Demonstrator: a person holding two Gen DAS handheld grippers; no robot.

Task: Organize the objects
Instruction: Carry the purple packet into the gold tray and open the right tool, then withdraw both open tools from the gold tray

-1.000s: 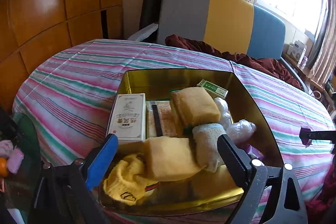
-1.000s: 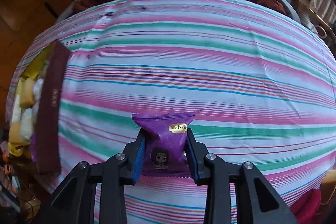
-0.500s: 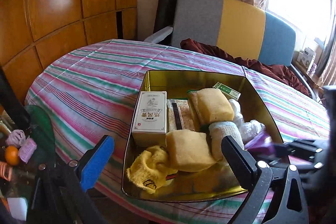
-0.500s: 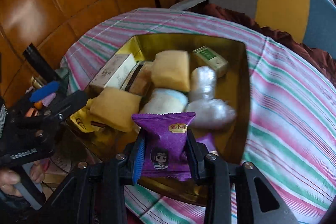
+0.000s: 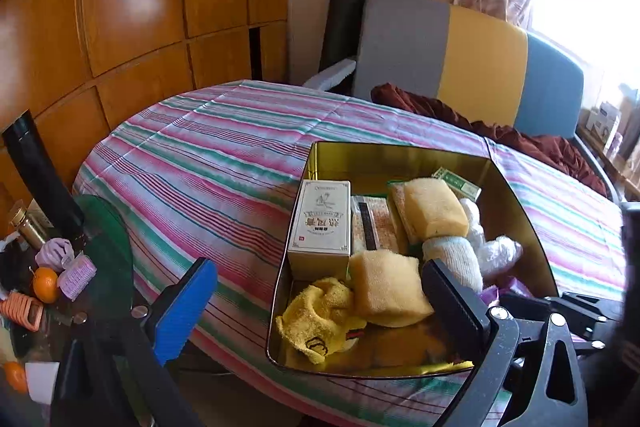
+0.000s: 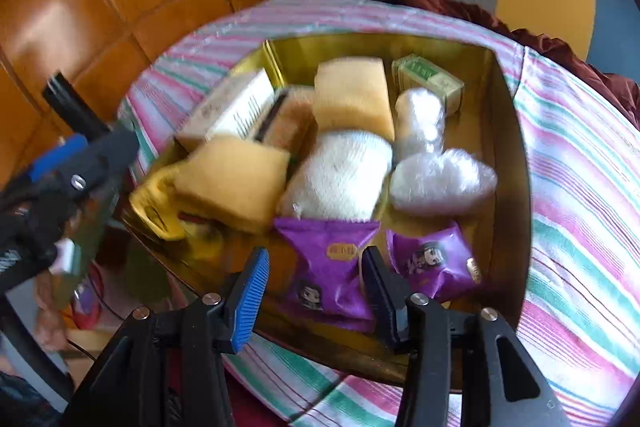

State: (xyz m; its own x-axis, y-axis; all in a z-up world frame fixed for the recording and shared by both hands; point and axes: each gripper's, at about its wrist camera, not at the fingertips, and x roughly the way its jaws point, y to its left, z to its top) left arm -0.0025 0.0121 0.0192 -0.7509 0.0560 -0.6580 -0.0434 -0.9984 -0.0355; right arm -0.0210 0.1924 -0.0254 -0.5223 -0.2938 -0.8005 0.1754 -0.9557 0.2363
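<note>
The shiny gold metal tin (image 6: 508,115) on the striped tablecloth (image 5: 224,155) holds, left to right, a yellow knitted sock (image 6: 154,203), white carton (image 6: 232,107), tan sponges (image 6: 234,183), a white sock roll (image 6: 340,171), plastic-wrapped white bundles (image 6: 440,181) and a purple snack packet (image 6: 434,263). The left gripper (image 5: 320,303) gapes wide, holding nothing. The right gripper (image 6: 316,277) is opening around a second purple snack packet (image 6: 330,267) in the tin, pads clear of it.

A: Where does the left wrist camera sit?

B: Off the bench's near corner, angled down between its own fingers toward the gold tin (image 5: 516,195) at two o'clock, the sofa (image 5: 472,59) at twelve.

A: And the right?

B: Closer, steeper, just above the tin's (image 6: 508,131) near rim. Both share the tin, the striped cloth (image 5: 224,147), and the sofa; the right view catches the left gripper (image 6: 76,155) at nine o'clock.
</note>
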